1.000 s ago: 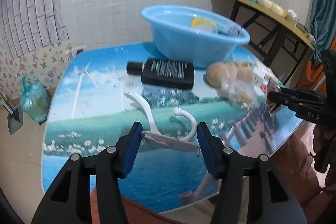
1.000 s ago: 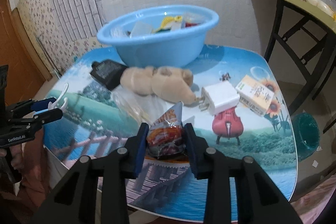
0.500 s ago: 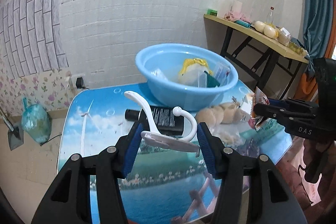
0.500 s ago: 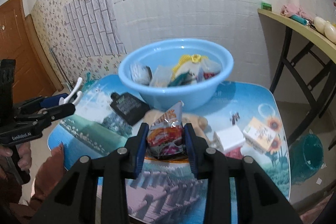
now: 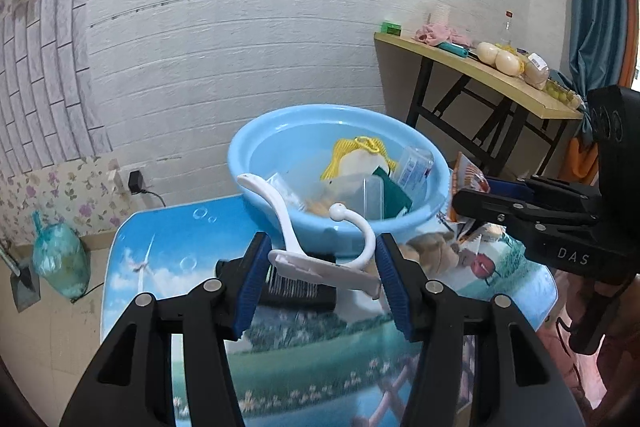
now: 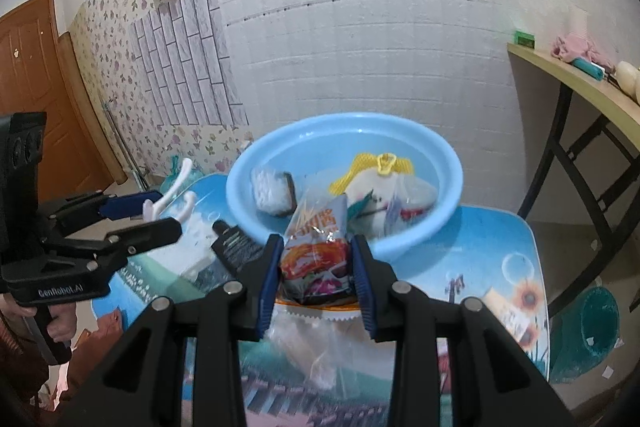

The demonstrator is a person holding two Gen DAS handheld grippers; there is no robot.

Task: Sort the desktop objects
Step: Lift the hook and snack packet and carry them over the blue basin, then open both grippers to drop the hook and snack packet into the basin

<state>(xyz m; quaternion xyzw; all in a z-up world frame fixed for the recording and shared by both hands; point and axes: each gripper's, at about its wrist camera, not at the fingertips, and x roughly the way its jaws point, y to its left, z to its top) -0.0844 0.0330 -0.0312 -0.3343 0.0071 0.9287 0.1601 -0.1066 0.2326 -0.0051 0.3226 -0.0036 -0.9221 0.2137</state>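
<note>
I've got my left gripper (image 5: 320,279) clamped on the white hook (image 5: 320,251), right gripper (image 6: 316,275) pinching the snack packet (image 6: 316,255); packet's slippery, could drop short of the blue basin (image 6: 444,223)

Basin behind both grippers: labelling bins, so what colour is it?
Light blue basin, clearest in the right wrist view.

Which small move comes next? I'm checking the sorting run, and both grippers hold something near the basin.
Probably carry both forward over the blue basin before releasing. The right gripper is shut on the snack packet and the left gripper on the white double hook, both short of the rim, above the table.
</note>
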